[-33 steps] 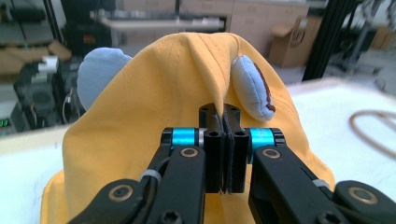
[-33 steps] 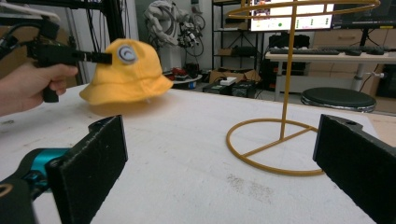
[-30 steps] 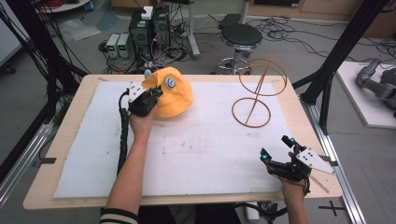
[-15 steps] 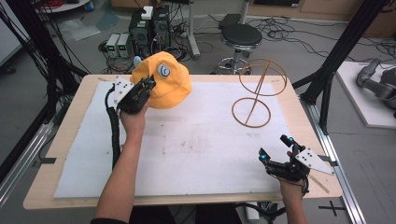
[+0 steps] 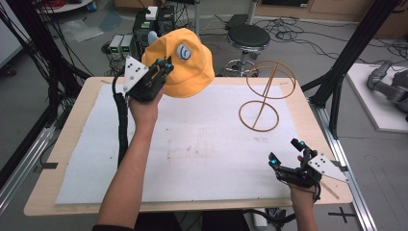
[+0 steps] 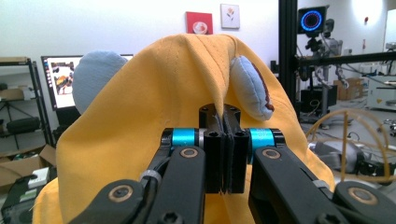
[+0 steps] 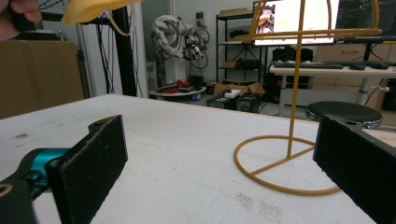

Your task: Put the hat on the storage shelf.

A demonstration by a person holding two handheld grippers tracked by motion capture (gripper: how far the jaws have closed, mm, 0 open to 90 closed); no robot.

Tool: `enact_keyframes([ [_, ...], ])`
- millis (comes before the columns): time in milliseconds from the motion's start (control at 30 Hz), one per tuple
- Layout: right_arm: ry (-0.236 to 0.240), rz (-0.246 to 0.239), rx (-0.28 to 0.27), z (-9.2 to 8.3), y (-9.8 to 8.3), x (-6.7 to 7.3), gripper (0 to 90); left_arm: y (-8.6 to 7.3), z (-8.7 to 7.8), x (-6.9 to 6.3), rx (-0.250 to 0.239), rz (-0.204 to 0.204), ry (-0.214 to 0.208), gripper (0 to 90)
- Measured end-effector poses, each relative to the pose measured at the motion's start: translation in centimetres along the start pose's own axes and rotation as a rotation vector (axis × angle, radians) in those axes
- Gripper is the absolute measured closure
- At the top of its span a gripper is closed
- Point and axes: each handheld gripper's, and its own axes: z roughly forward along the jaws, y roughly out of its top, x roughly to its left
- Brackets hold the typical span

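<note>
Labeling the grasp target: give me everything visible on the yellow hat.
The hat is soft yellow-orange cloth with stitched seams, a rounded crown and a floppy brim. Two padded pale-blue ears are sewn on; the high view shows a round pale patch on the crown. It hangs in the air over the far left of the table, clear of the white mat, draped and creased. The left tool is shut on a fold of its cloth, jaws pressed together. It hangs apart from the wire stand.

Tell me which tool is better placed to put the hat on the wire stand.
Left. The left tool is already shut on the hat and holds it off the table. The right tool is open, low near the table's front edge, short of the stand.
</note>
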Motion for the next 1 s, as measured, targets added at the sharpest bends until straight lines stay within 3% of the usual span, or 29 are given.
enact_keyframes([
  [333, 0.028, -0.023, -0.001, 0.4, 0.3, 1.0, 2.5, 3.4, 3.3, -3.4, -0.006, 0.025, -0.066, 88.2],
  [700, 0.036, -0.018, -0.012, -0.2, 0.4, 1.0, 2.5, 5.9, 8.0, -7.8, -0.004, 0.019, -0.133, 88.2],
  [1000, 0.019, -0.023, -0.015, -2.1, 0.4, 0.7, 2.5, 6.4, 11.3, -11.6, -0.008, 0.029, -0.185, 88.2],
])
